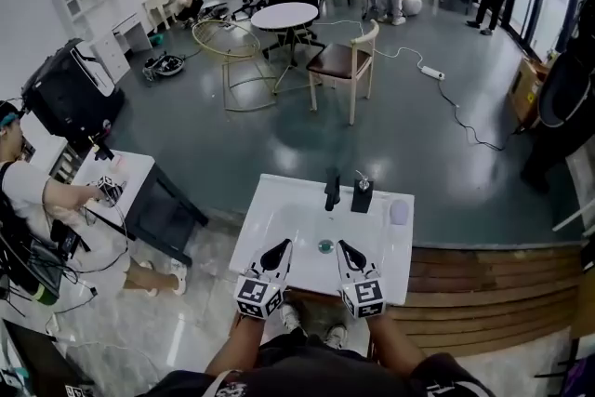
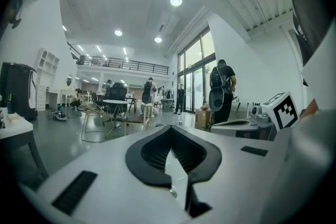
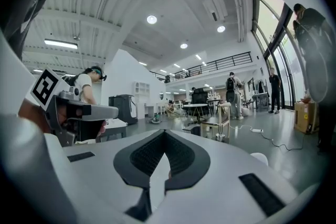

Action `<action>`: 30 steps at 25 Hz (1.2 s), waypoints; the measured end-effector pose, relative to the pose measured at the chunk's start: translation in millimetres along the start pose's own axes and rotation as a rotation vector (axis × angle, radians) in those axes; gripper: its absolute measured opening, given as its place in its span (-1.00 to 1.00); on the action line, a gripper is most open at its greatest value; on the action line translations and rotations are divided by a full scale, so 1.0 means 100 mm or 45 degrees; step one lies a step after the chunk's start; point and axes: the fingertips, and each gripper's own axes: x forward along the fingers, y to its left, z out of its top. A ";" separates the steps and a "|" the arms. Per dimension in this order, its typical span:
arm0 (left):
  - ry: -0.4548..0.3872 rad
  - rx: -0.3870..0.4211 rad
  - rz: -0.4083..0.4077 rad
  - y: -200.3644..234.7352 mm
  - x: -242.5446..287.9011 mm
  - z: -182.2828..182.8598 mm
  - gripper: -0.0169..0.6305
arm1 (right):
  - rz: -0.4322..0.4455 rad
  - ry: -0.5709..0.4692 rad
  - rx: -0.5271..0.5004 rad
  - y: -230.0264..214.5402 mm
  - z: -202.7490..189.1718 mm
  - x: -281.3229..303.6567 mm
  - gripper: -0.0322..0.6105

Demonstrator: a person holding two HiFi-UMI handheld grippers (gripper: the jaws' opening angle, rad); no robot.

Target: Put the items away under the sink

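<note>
The left gripper [image 1: 282,248] and right gripper [image 1: 344,247] hang clenched, empty, over the sink's [image 1: 270,200] near edge (a dark box [image 1: 362,196] sits at its back), apparently poised to reach.

White left claw [image 1: 279,247] and right claw [image 1: 343,247], black ribbed pads [image 2: 157,152], black-and-white marker cubes [image 1: 259,297], dark shirt [image 1: 307,371]
</note>
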 end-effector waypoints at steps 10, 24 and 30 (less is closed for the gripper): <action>0.009 0.098 -0.112 0.30 0.70 -0.05 -0.95 | -0.149 0.040 -0.004 -0.41 -0.07 0.53 -0.85; 0.078 0.022 -0.230 0.77 1.43 -0.36 -0.95 | -0.461 0.159 0.032 -1.04 -0.39 0.98 -0.85; 0.111 -0.003 -0.256 0.86 1.64 -0.53 -0.95 | -0.532 0.226 0.095 -1.28 -0.62 1.15 -0.30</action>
